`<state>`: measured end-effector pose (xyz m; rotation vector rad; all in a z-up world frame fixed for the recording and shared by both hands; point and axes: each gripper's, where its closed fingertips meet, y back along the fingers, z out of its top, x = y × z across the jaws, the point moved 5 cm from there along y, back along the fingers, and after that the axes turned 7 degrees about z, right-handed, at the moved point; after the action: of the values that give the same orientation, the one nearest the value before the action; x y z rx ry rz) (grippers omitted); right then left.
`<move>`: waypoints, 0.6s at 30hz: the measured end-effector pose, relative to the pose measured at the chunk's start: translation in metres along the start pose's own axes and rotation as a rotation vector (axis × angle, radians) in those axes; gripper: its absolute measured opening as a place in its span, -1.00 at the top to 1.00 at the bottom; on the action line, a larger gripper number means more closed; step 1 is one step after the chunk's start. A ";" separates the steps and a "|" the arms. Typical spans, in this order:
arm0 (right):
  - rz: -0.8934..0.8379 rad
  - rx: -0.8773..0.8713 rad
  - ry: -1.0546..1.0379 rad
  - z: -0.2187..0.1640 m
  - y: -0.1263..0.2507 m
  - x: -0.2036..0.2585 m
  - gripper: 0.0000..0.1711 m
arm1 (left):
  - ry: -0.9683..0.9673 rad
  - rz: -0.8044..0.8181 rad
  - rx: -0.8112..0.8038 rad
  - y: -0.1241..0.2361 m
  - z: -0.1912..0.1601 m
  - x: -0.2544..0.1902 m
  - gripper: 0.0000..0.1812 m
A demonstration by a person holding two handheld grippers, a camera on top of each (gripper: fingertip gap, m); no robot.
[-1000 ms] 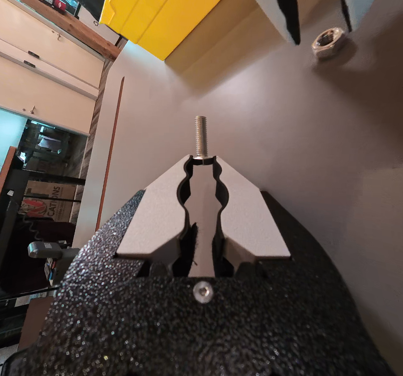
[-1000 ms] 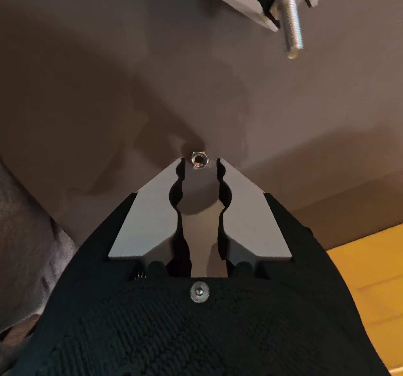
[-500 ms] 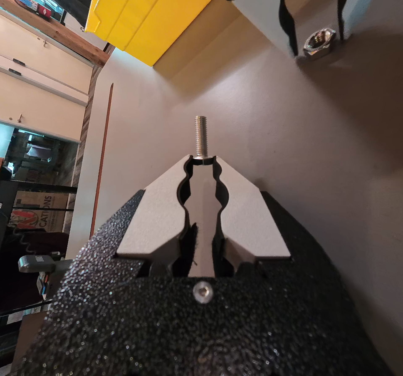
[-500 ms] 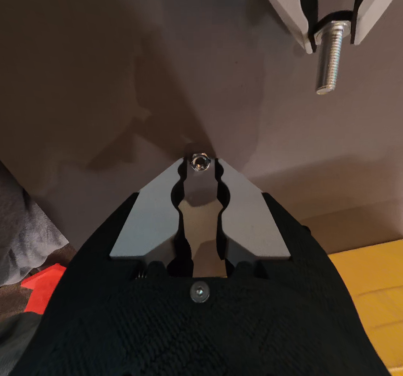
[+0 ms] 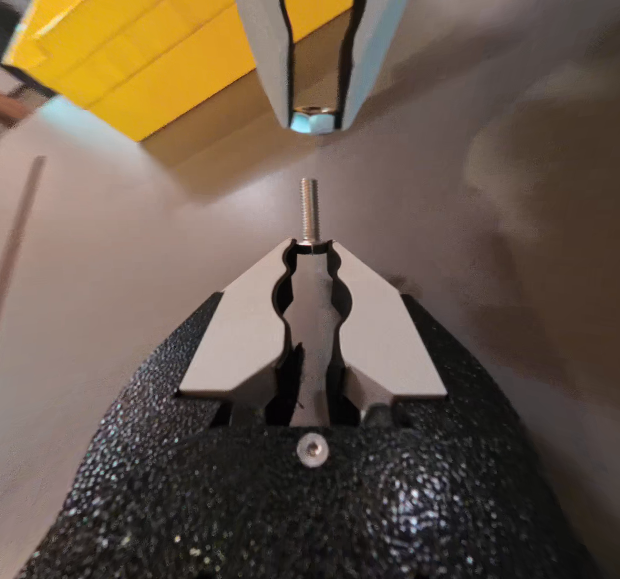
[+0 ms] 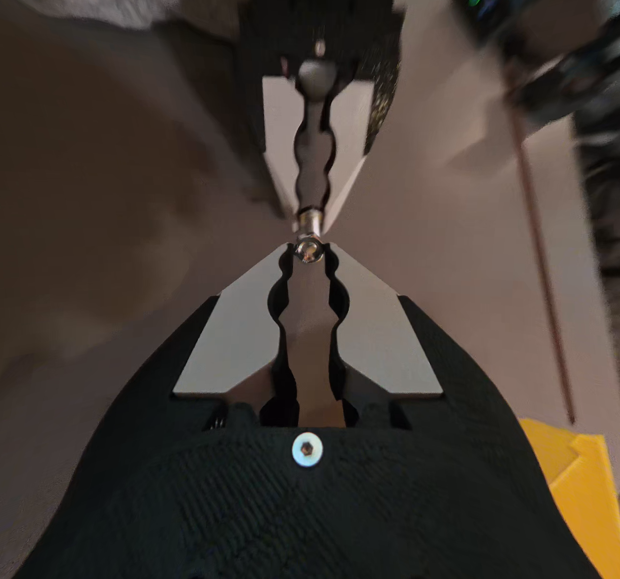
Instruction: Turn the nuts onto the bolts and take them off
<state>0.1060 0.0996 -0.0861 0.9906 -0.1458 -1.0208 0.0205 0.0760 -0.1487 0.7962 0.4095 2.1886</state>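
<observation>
The left gripper (image 5: pixel 310 247) pinches the bolt (image 5: pixel 310 210) by its head, threaded shank pointing forward. Directly opposite, tip to tip, the right gripper (image 6: pixel 308 251) clamps the hex nut (image 6: pixel 308 254), apart from the shank's end in the left wrist view, over the grey table (image 5: pixel 100 260); a yellow bin (image 5: pixel 134 42) sits behind.

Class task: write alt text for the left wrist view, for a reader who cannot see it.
The left gripper holds a bolt by its head, threads pointing at a nut clamped in the right gripper, with a gap between them. Behind, a yellow bin sits on the grey table.
</observation>
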 end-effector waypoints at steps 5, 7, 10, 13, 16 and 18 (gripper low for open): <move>0.099 -0.259 -0.021 0.004 0.006 0.016 0.80 | 0.243 -0.291 -0.197 0.017 0.020 -0.012 0.83; 0.112 -0.345 -0.040 0.007 0.010 0.019 0.80 | 0.318 -0.377 -0.263 0.026 0.025 -0.012 0.83; 0.103 -0.400 -0.039 0.012 0.015 0.020 0.80 | 0.385 -0.459 -0.345 0.037 0.031 -0.012 0.84; 0.114 -0.424 -0.029 0.016 0.015 0.022 0.80 | 0.415 -0.516 -0.350 0.040 0.032 -0.015 0.83; 0.130 -0.447 -0.038 0.019 0.016 0.023 0.80 | 0.434 -0.546 -0.347 0.042 0.031 -0.016 0.83; 0.142 -0.487 -0.057 0.022 0.019 0.022 0.80 | 0.435 -0.557 -0.319 0.041 0.029 -0.018 0.83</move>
<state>0.1185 0.0716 -0.0666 0.5004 -0.0110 -0.8964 0.0263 0.0370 -0.1134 0.0105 0.4175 1.8128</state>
